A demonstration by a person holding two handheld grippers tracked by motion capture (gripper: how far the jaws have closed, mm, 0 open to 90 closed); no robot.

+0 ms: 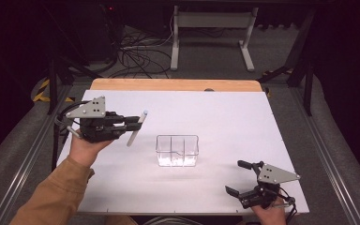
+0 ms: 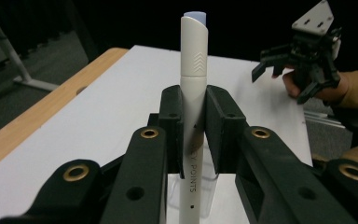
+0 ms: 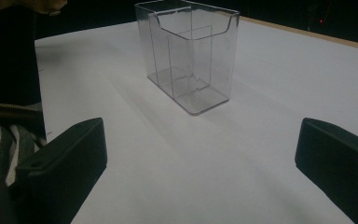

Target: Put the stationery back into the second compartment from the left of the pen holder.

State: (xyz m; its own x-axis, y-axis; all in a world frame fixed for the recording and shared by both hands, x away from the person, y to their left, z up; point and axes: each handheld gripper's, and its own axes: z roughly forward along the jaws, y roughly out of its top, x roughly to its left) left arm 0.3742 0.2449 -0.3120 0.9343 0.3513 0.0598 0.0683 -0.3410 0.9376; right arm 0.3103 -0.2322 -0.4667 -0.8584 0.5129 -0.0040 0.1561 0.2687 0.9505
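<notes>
My left gripper (image 1: 136, 123) is shut on a white pen (image 1: 137, 127) with a pale blue tip, held off the table at the left, to the left of a clear plastic holder (image 1: 177, 150). In the left gripper view the pen (image 2: 193, 70) stands upright between the two black pads (image 2: 172, 119), its cap end rising well above them. The holder (image 3: 186, 60) is an empty divided box standing on the white table (image 1: 215, 112). My right gripper (image 1: 238, 177) rests open near the front right corner, nothing between its fingers, and it is also seen far off (image 2: 284, 70) in the left gripper view.
The white sheet lies on a wooden tabletop whose strip (image 1: 176, 85) shows at the far edge. Beyond it stand a white table frame (image 1: 211, 33) and loose cables (image 1: 140, 56) on the floor. Metal rails (image 1: 323, 150) run along both sides.
</notes>
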